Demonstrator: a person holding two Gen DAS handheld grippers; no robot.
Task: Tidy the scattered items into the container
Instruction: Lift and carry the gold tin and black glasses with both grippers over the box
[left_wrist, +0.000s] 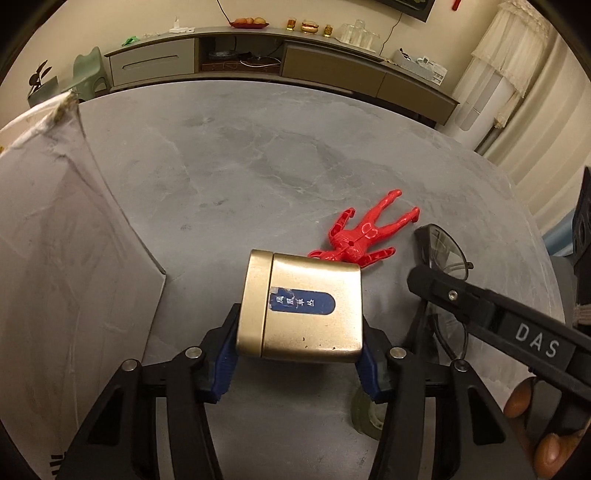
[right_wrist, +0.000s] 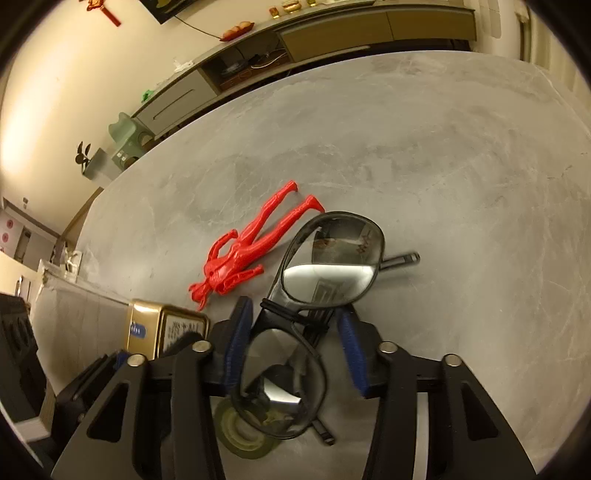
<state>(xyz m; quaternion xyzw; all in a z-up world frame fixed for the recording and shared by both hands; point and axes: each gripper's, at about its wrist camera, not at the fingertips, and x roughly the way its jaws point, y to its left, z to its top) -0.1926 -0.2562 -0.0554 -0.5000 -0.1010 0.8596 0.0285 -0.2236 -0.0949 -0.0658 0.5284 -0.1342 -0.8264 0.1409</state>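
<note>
- The left gripper is clamped on a gold tin, one blue pad on each short side, the tin held clear above the grey table with its blue label facing up.
- The container, a white box, stands just to the left of that tin; its near wall rises higher than the tin, so in my judgement the coming move is up and leftward over the rim, not straight across.
- The tin's long side runs across the jaws, roughly parallel to the box wall, which should let it drop in without turning.
- The right gripper has a pair of glasses between its pads near the bridge; the pads look closed on the frame, though blur and the lens in front make the contact hard to confirm.
- The glasses' long axis runs away from the gripper, one lens out ahead and the other back under the jaws; they seem lifted or tilted off the table.
- A red toy figure lies flat on the table between the two grippers, feet pointing away, just beyond the tin and beside the far lens; neither gripper touches it.
- A roll of tape lies on the table beneath the right gripper.
- The left gripper is the nearer one to the box; the right must cross past the figure to reach it.
</note>
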